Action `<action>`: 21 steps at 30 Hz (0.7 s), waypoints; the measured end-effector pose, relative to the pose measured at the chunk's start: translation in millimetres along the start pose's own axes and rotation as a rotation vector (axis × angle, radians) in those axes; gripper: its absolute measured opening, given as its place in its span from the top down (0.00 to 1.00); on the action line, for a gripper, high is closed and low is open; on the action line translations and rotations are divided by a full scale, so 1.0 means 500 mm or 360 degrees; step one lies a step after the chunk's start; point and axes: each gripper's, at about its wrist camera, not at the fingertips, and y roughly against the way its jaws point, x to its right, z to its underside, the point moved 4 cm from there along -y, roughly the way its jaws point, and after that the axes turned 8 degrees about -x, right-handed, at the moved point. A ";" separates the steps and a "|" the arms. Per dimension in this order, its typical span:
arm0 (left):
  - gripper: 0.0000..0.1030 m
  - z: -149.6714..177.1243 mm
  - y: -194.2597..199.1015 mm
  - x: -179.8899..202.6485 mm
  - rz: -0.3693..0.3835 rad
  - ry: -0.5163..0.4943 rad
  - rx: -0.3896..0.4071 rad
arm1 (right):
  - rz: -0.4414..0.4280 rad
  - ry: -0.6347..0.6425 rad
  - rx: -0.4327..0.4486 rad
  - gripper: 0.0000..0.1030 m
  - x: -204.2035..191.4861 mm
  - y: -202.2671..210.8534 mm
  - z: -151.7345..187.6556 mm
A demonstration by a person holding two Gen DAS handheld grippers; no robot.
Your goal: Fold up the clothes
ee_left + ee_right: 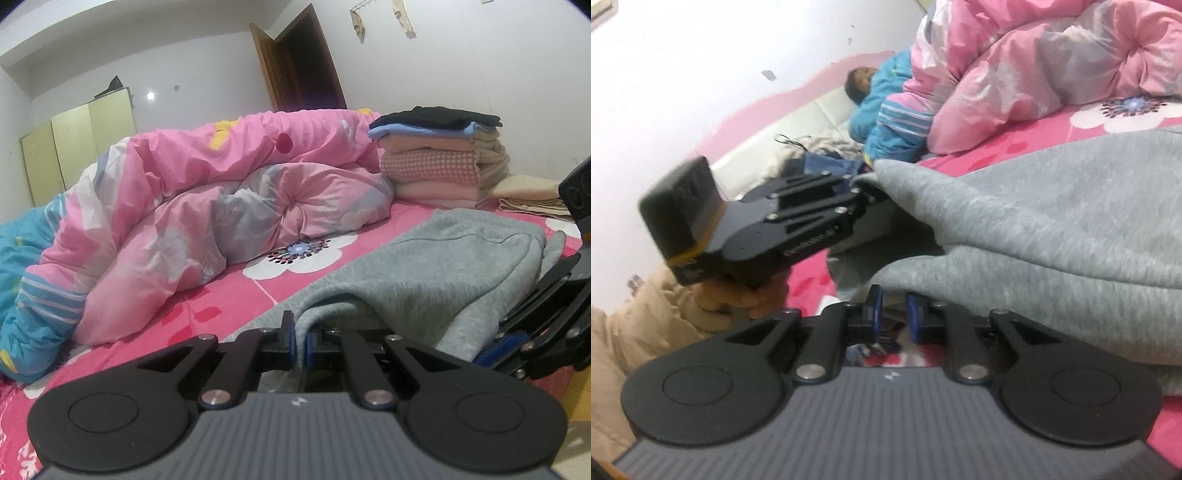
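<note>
The soft grey fleece garment lies on the pink flowered bedsheet, spreading away from us toward one o'clock in the left wrist view, its near hem nearest both tongs. We have the left gripper pressed together, pinching that hem's corner, while the right gripper, at three o'clock from it, stands only slightly parted with grey cloth draped over its right finger; whether it truly pinches we cannot tell. The puffy pink floral quilt lies beyond at eleven o'clock, and the stack of folded clothes at one.
</note>
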 end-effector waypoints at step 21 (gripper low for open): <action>0.94 0.002 -0.001 0.004 -0.0016 -0.0027 0.0003 | 0.0242 0.0440 -0.0028 0.86 -0.061 0.004 -0.018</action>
